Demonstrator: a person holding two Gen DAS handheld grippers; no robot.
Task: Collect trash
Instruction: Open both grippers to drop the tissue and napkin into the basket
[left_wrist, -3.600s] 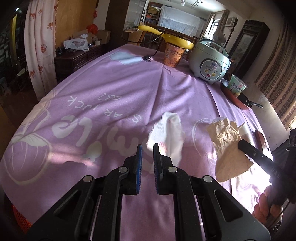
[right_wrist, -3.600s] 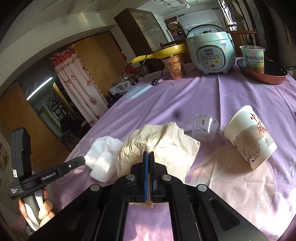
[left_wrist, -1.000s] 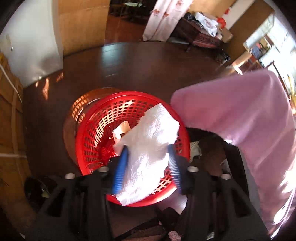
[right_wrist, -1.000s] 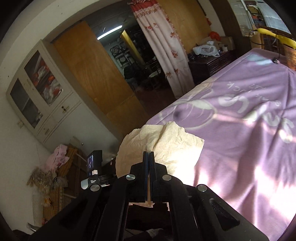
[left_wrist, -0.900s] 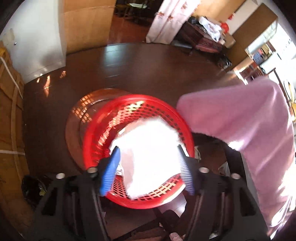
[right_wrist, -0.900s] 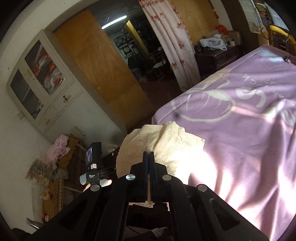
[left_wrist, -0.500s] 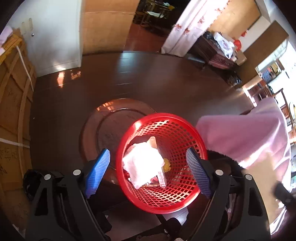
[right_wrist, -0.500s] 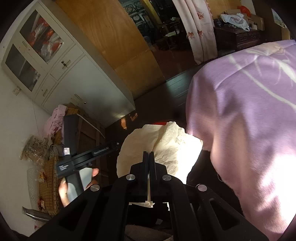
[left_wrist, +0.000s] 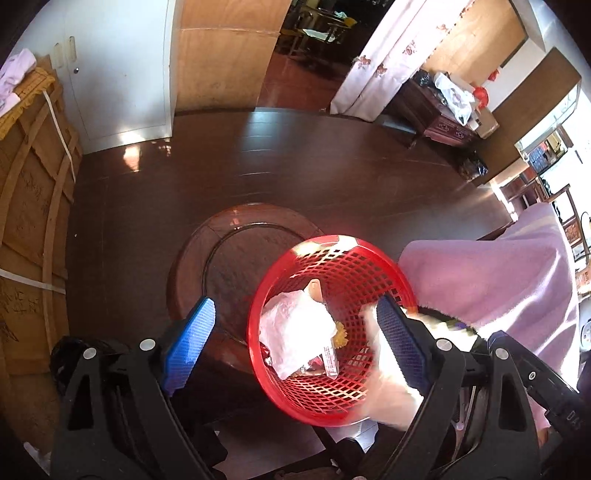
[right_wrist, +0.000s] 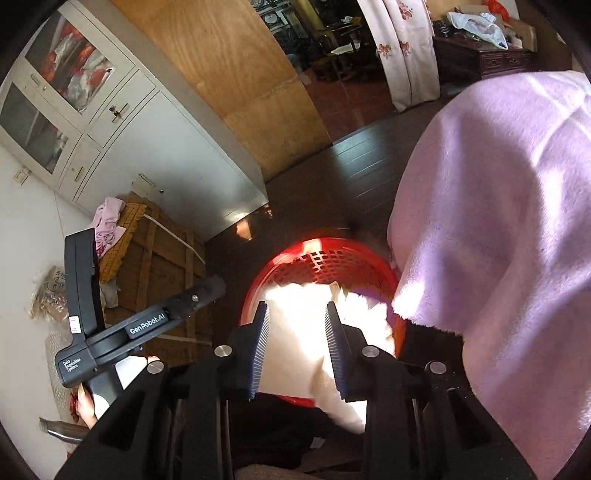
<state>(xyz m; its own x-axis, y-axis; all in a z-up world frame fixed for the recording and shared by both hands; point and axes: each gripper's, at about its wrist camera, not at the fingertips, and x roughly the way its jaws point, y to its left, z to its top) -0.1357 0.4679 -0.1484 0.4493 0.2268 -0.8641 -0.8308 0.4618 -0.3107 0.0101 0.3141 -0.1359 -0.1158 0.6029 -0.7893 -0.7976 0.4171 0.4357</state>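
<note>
The crumpled brown paper (right_wrist: 310, 332), clamped flat in the right gripper (right_wrist: 295, 339) half a second ago, now hangs loose and motion-blurred between jaws that have just been opening, directly over the red basket (left_wrist: 284, 384). The white tissue (left_wrist: 295, 332), bunched and creased, lies at the bottom of the basket among small scraps. The left gripper (left_wrist: 291, 339), its jaws just widened further and empty, hovers above the basket, which stands on the dark floor (left_wrist: 295, 162) beside the purple tablecloth (right_wrist: 498, 206).
</note>
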